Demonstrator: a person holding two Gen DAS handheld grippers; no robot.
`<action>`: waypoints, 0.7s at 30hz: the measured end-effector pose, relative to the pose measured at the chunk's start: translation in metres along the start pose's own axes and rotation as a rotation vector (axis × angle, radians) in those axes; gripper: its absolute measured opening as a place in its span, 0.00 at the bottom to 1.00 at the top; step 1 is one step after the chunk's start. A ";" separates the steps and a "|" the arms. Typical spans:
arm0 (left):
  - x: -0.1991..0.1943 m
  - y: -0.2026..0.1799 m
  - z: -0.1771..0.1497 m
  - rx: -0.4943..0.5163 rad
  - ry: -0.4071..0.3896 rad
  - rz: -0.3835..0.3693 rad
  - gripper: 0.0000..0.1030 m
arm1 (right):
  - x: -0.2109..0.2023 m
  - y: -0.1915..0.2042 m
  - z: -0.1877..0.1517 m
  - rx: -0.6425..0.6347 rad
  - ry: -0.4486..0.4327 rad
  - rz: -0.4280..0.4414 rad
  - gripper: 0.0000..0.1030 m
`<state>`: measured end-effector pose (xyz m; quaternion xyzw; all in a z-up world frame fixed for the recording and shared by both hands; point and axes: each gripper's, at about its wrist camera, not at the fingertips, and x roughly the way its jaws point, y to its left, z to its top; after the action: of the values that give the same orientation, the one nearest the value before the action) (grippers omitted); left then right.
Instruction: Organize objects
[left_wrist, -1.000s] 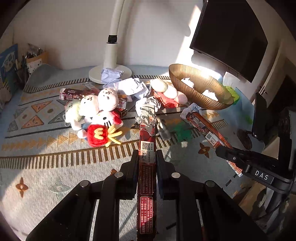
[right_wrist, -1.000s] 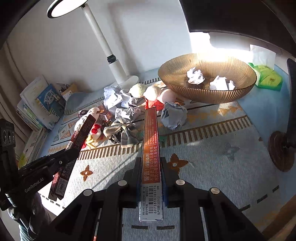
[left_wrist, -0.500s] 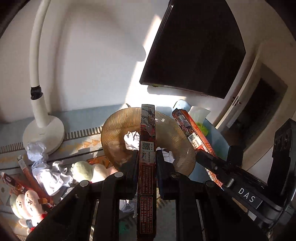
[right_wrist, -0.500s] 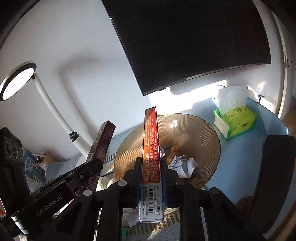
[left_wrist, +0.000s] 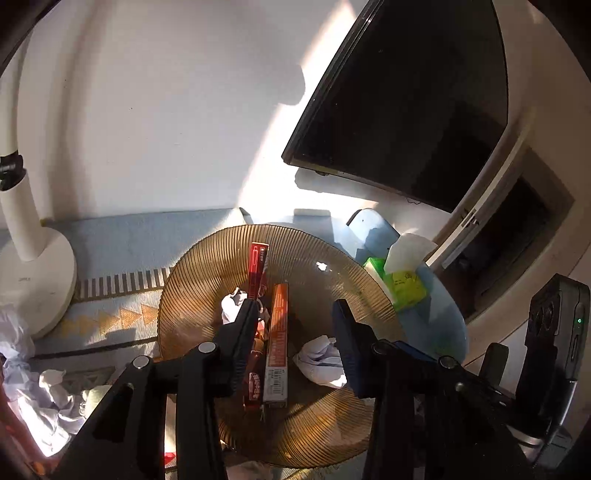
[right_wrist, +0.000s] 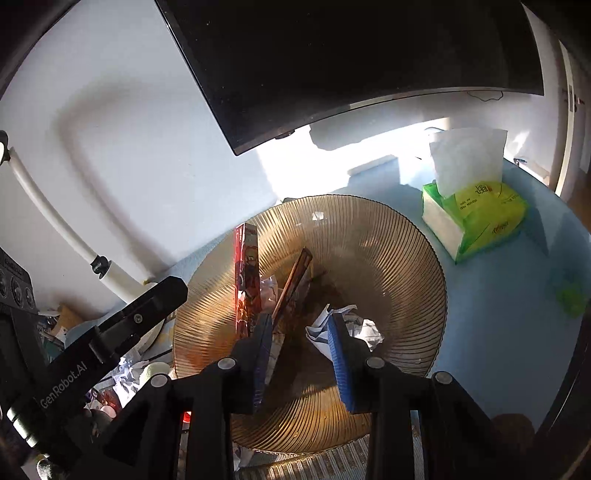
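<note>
Your way over the ribbed bowl is crowded by two long boxes and crumpled paper. Right of it stands a tissue pack; bare table lies between.

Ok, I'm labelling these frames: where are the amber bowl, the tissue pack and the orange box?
amber bowl (right_wrist: 388, 258): right wrist view, bare ribbed inner wall.
tissue pack (right_wrist: 484, 214): right wrist view, green wrapper top.
orange box (left_wrist: 279, 332): left wrist view, long printed face.

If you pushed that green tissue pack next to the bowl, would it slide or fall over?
The tissue pack would probably slide: it lies flat and low on the smooth blue tabletop. It looks soft and light, so it may dent. The tissue sticking up would likely just flop.
</note>
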<state>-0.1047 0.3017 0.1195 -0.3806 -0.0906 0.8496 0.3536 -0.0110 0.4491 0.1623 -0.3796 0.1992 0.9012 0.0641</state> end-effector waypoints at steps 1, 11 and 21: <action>-0.007 -0.002 -0.003 0.012 -0.006 0.011 0.38 | -0.004 0.004 -0.004 -0.007 0.005 0.009 0.29; -0.134 0.000 -0.043 0.069 -0.124 0.099 0.59 | -0.056 0.053 -0.070 -0.149 0.020 0.152 0.39; -0.229 0.071 -0.132 -0.031 -0.206 0.345 0.84 | -0.034 0.081 -0.141 -0.214 0.015 0.176 0.61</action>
<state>0.0569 0.0810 0.1311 -0.3068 -0.0729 0.9306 0.1859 0.0839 0.3192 0.1220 -0.3721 0.1347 0.9166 -0.0575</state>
